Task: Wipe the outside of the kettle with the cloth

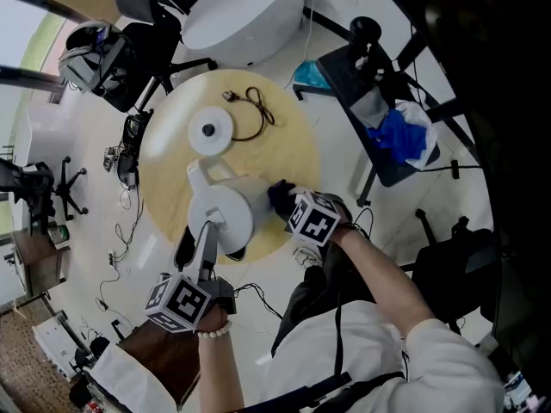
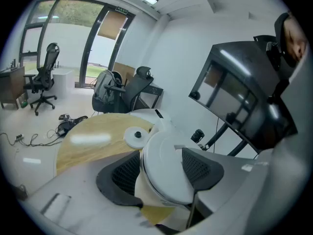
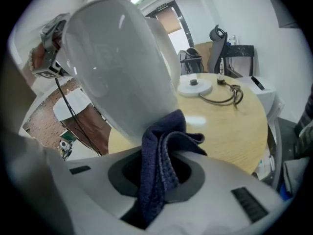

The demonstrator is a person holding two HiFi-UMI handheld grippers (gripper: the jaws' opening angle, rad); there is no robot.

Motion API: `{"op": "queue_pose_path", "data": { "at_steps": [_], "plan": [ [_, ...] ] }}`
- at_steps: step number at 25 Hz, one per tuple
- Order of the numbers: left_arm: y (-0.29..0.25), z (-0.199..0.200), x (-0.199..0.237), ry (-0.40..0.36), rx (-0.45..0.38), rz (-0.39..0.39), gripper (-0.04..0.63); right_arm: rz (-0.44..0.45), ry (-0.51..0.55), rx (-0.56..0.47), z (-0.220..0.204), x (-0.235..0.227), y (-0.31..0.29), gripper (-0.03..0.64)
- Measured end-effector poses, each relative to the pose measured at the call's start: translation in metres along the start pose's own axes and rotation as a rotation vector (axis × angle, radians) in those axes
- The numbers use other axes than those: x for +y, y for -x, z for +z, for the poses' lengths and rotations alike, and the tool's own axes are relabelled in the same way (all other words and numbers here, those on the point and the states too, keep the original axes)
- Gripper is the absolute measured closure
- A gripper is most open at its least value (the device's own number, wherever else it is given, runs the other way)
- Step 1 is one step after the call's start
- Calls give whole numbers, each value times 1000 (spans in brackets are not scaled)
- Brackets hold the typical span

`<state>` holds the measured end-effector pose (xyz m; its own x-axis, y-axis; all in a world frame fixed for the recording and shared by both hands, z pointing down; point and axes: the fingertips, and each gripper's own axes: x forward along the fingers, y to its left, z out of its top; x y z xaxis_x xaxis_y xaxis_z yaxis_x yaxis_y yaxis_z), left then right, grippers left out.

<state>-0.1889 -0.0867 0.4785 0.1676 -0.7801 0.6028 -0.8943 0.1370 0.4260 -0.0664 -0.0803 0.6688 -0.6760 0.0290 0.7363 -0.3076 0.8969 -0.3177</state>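
The white kettle stands near the front edge of the round wooden table. My left gripper reaches in from below, and its mesh pads press on either side of the kettle's top. On the kettle's right side, my right gripper is shut on a bunched dark blue cloth. In the right gripper view the cloth sticks up from between the jaws and touches the kettle's lower wall.
The kettle's round base and its black cable lie further back on the table. A black stand holding a blue bag is at the right, office chairs at the left, and a large white dome behind.
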Motion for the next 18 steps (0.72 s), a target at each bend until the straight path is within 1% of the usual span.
{"op": "queue_pose_path", "data": {
  "at_steps": [4,7,9,11,14,16,18],
  "plan": [
    [0,0,2,22,-13,13,317,-16,62,-91,38,24,44,546],
    [1,0,2,30,-6,17,318,-36,97,-165,68,39,79,546],
    [2,-1,1,33,4,11,319,-50,137,-196,84,47,98,547],
    [4,-4,-2,52,12,-7,319,-74,185,-205,95,52,113,547],
    [9,-10,-8,79,36,-47,318,-131,250,-192,100,56,125,548],
    [13,-15,-11,72,56,-57,318,-176,289,-165,96,55,126,546],
    [14,-18,-12,44,61,-42,318,-195,310,-124,86,53,118,546]
  ]
}}
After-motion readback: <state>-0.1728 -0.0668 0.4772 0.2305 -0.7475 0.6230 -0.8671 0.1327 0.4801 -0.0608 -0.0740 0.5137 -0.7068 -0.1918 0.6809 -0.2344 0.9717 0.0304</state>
